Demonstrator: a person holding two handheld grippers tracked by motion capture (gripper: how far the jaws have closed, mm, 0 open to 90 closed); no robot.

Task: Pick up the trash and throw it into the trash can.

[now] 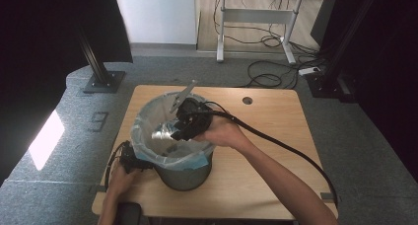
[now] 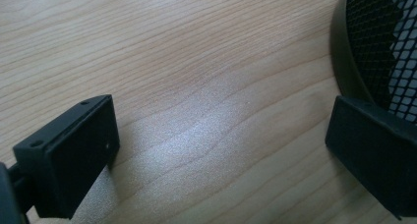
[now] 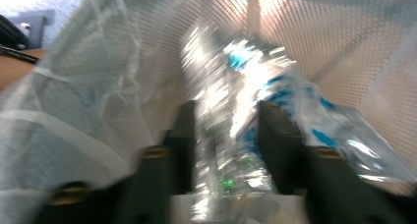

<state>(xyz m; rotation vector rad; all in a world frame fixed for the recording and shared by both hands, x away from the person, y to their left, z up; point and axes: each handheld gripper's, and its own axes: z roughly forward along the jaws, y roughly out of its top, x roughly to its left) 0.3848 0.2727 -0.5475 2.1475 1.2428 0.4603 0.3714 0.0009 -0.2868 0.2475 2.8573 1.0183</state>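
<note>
A dark mesh bin lined with a clear plastic bag stands on the wooden table. My right gripper reaches down inside it. In the right gripper view its jaws stand partly apart, and between them lies a crumpled, shiny clear plastic piece with blue print; the picture is blurred, and the pads do not seem to squeeze it. My left gripper rests low on the table at the bin's left side. There its jaws are wide apart over bare wood, the right one close to the bin's base.
The bin sits near the table's front left. A cable trails from the right gripper across the table to the right. A round hole marks the table's far side. Beyond are a stand base, a desk frame and floor cables.
</note>
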